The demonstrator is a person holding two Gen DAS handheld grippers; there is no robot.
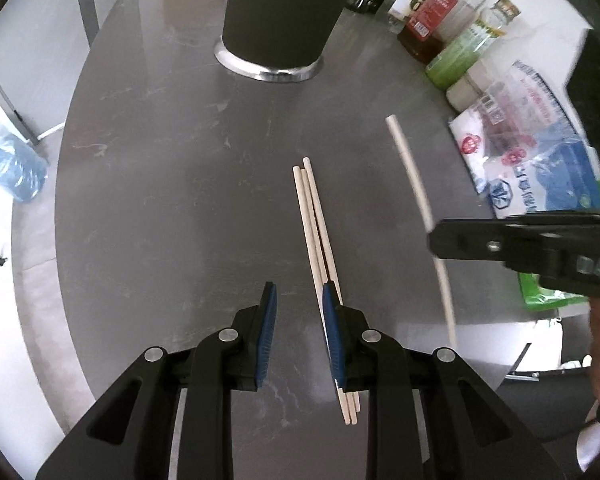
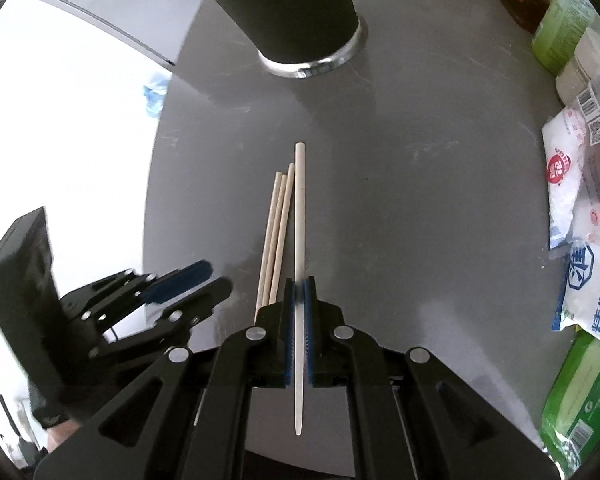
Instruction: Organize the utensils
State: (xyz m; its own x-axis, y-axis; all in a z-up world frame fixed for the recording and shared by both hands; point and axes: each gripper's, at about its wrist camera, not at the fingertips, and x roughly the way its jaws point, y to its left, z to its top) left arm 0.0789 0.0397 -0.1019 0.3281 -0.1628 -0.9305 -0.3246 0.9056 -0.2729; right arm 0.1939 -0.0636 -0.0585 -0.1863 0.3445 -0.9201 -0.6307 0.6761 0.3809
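Three wooden chopsticks (image 1: pixel 314 236) lie side by side on the grey counter (image 1: pixel 180 200), also in the right wrist view (image 2: pixel 276 232). My left gripper (image 1: pixel 298 300) is open and empty, its right pad over their near ends; it shows at the left of the right wrist view (image 2: pixel 204 280). My right gripper (image 2: pixel 299 292) is shut on a white chopstick (image 2: pixel 299 208) and holds it above the counter; that chopstick (image 1: pixel 414 184) and the right gripper (image 1: pixel 434 236) show at the right of the left wrist view. A tall black holder with a chrome base (image 1: pixel 276 20) stands beyond, also seen from the right wrist (image 2: pixel 300 12).
Bottles of oil and sauce (image 1: pixel 432 20) and a green jar (image 1: pixel 460 56) stand at the back right. Plastic food bags (image 1: pixel 532 148) lie along the counter's right side (image 2: pixel 584 216). The counter's curved edge drops to a white floor on the left (image 1: pixel 20 100).
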